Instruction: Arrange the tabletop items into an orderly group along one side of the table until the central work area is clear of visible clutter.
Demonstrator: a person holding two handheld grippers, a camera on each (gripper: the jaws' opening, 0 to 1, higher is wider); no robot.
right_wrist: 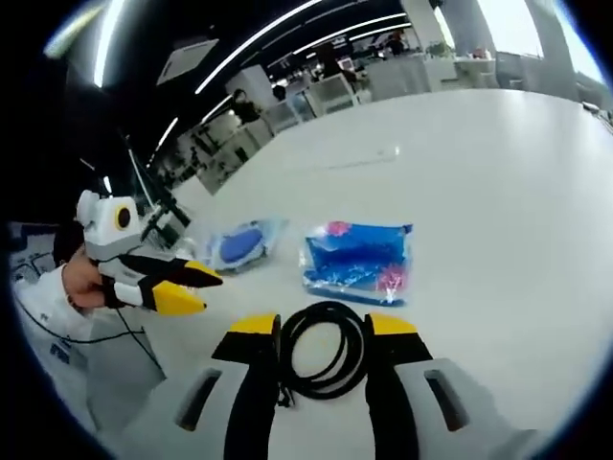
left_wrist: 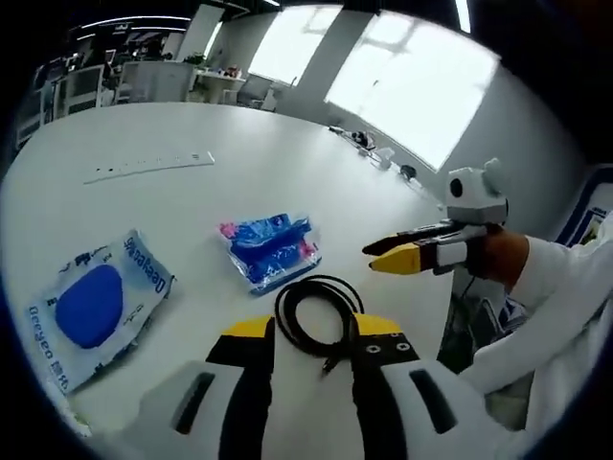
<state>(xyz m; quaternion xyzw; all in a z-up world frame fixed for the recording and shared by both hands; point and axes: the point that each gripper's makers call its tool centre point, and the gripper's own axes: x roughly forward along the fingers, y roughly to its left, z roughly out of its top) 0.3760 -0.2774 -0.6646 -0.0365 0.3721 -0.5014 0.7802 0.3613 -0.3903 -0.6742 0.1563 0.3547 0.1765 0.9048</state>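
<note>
A black coiled cable (left_wrist: 290, 326) lies on the white table (left_wrist: 239, 134), just ahead of my left gripper (left_wrist: 314, 333), which is open with nothing in it. Behind the cable sits a blue packet with pink spots (left_wrist: 270, 249). To its left is a clear bag holding a blue oval item (left_wrist: 91, 307). My right gripper (left_wrist: 388, 254) comes in from the right, above the table's edge. In the right gripper view the cable (right_wrist: 326, 309) lies between the tips of the open right gripper (right_wrist: 324, 331). The blue packet (right_wrist: 356, 261) and the bag (right_wrist: 239, 244) lie beyond, and the left gripper (right_wrist: 196, 286) is at the left.
A flat white strip (left_wrist: 148, 166) lies far back on the table, also seen as a thin strip (right_wrist: 364, 158). Small items (left_wrist: 378, 153) sit at the far edge near the windows. A person's white sleeve (left_wrist: 565, 287) is at the right. Office desks stand beyond the table.
</note>
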